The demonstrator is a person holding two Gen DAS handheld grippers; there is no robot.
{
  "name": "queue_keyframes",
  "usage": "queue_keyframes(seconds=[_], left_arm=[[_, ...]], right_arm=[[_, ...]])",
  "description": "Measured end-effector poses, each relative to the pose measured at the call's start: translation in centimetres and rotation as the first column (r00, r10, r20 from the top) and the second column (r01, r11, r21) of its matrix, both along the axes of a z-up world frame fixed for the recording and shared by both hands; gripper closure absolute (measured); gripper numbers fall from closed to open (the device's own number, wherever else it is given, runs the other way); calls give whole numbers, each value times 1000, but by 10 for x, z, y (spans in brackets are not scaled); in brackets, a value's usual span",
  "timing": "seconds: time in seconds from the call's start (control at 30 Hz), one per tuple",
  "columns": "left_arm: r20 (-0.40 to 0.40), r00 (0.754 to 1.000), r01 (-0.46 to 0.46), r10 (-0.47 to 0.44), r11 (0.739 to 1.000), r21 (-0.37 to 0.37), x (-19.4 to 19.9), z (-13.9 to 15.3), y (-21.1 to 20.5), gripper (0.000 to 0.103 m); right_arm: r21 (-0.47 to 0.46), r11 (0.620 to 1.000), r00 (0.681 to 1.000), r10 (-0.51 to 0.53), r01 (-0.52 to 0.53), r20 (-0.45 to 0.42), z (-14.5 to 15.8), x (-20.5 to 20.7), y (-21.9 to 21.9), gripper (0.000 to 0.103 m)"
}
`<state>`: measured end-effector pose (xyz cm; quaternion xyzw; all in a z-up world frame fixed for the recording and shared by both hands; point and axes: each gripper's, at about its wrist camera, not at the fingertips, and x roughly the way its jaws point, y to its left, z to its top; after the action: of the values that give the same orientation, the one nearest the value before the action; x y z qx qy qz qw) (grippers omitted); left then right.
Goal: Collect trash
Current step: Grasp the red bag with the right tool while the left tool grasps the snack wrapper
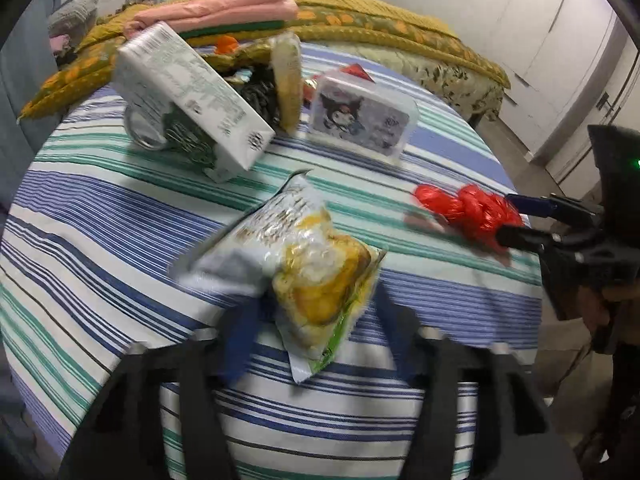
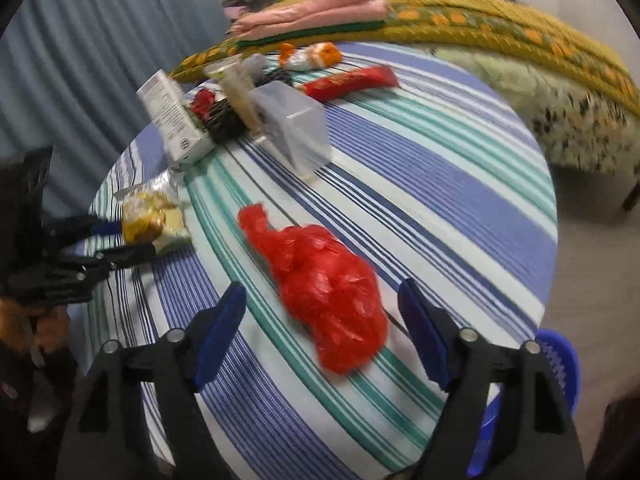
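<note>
A round table with a striped cloth (image 1: 120,216) (image 2: 440,168) holds trash. A crumpled snack wrapper (image 1: 304,272) lies between the fingers of my left gripper (image 1: 316,312), which is open around it. In the right wrist view the left gripper (image 2: 128,240) sits at the wrapper (image 2: 152,216). A crumpled red plastic bag (image 2: 324,288) lies between the open fingers of my right gripper (image 2: 324,320). In the left wrist view the right gripper (image 1: 516,220) sits at the red bag (image 1: 468,212).
A white carton (image 1: 188,92) (image 2: 172,120), a clear plastic box (image 1: 364,116) (image 2: 292,124), a red wrapper (image 2: 348,82) and an orange-white wrapper (image 2: 312,56) lie at the far side. A bed with a yellow blanket (image 2: 500,28) stands behind. A blue basket (image 2: 556,364) sits below the table edge.
</note>
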<state>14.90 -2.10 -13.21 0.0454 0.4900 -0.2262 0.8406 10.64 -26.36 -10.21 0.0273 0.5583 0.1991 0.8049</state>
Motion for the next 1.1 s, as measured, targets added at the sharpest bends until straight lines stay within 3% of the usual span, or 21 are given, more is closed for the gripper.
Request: queue_keyframes(seconds=[0.07, 0.23, 0.27, 0.3, 0.37, 0.4, 0.43, 0.63, 0.73, 0.9, 1.1], left_arm=[[15, 1000, -10, 10, 1000, -5, 3, -2, -5, 20], [15, 998, -67, 67, 998, 8, 7, -11, -15, 17], [19, 996, -87, 87, 996, 10, 6, -12, -10, 18], [22, 994, -103, 103, 995, 1, 5, -10, -8, 22], [3, 993, -116, 116, 992, -56, 7, -8, 2, 47], [2, 992, -123, 123, 990, -69, 8, -6, 5, 49], [7, 992, -123, 124, 990, -75, 6, -5, 7, 59], [55, 996, -59, 66, 991, -120, -15, 20, -16, 64], [83, 996, 41, -29, 989, -144, -29, 38, -55, 64], [98, 971, 233, -218, 955, -183, -50, 54, -146, 63], [45, 922, 386, -384, 909, -159, -66, 32, -262, 62]], right_arm=[[-36, 999, 998, 42, -41, 39, 2, -3, 8, 22], [-107, 991, 992, 92, -82, 88, -4, 1, 17, 22], [-104, 991, 992, 91, -83, 84, -6, 1, 15, 31], [-100, 992, 993, 89, -81, 75, -7, 2, 15, 56], [-78, 995, 996, 67, -61, 67, -6, 2, 12, 59], [-73, 996, 996, 62, -57, 68, -4, 1, 10, 61], [-63, 997, 996, 52, -47, 73, -1, 0, 8, 61], [81, 988, 987, -140, 133, 80, 25, -8, -46, 61], [91, 954, 955, -290, 284, 59, 33, -15, -104, 61], [-46, 865, 867, -498, 499, 30, 24, -40, -202, 61], [-74, 746, 746, -665, 661, -37, -12, -82, -275, 61]])
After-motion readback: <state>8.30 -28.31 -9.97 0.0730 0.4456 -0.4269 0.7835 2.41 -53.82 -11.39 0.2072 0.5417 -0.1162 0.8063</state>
